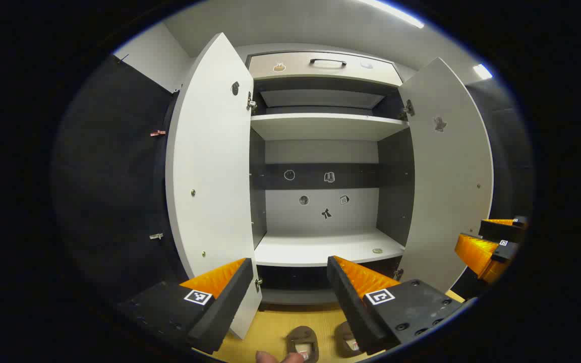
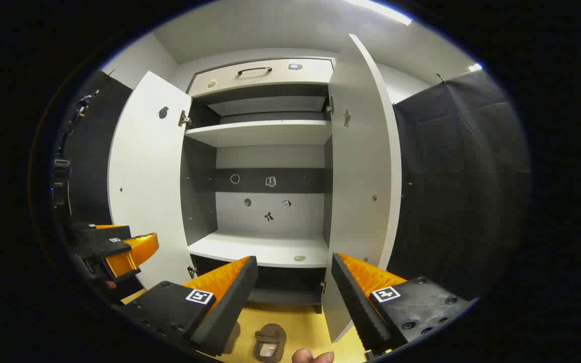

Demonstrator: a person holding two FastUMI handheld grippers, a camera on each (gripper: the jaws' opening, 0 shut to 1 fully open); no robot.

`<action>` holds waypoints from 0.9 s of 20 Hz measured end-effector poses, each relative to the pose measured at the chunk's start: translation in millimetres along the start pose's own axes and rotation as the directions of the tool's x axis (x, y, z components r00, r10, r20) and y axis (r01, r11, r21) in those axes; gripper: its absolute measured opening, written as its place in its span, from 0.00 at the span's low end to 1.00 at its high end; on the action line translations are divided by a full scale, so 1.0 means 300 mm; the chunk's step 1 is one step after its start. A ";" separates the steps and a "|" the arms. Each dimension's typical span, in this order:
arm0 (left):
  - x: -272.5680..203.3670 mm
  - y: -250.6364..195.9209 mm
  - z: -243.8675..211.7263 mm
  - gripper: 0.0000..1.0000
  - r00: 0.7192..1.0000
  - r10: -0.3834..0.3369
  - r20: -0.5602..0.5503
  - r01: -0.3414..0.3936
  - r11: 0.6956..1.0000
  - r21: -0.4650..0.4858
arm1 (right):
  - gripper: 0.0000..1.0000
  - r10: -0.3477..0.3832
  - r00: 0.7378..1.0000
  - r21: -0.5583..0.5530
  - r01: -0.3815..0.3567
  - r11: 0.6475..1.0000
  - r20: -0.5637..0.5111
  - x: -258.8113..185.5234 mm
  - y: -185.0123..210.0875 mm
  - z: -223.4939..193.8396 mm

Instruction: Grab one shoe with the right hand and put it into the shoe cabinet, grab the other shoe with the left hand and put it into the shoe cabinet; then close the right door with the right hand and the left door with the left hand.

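Two brown shoes lie side by side on the yellow floor in front of the white shoe cabinet: one shoe and the other, partly behind my finger. In the right gripper view one shoe shows whole and the second peeks from behind a finger. Both doors stand wide open: left door, right door. My left gripper is open, above the shoes, facing the lower shelf. My right gripper is open too, holding nothing.
An upper shelf and a drawer with a dark handle sit higher up. Small stickers dot the back panel. A small round disc lies on the lower shelf. Black cloth walls stand on both sides. A person's fingertips show at the bottom edge.
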State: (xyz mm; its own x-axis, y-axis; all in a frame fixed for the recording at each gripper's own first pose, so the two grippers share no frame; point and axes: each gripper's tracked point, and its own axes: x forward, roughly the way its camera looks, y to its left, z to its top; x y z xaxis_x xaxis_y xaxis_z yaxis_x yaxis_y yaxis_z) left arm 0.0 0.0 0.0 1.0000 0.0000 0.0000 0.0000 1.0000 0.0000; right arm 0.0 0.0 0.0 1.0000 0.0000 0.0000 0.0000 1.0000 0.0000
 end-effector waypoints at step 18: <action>-0.041 0.018 0.016 0.94 0.999 -0.041 0.024 0.042 0.998 -0.042 | 0.97 -0.013 1.000 -0.025 0.014 1.000 0.013 0.037 0.048 0.013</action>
State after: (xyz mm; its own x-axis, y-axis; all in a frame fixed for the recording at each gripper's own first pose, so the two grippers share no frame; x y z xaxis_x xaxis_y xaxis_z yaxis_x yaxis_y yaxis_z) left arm -12.4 5.5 4.7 0.9989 -0.0407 0.0236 0.0417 0.9982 -0.0421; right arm 11.1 14.5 3.9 0.9998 -0.0134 0.0127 0.0137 0.9996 -0.0248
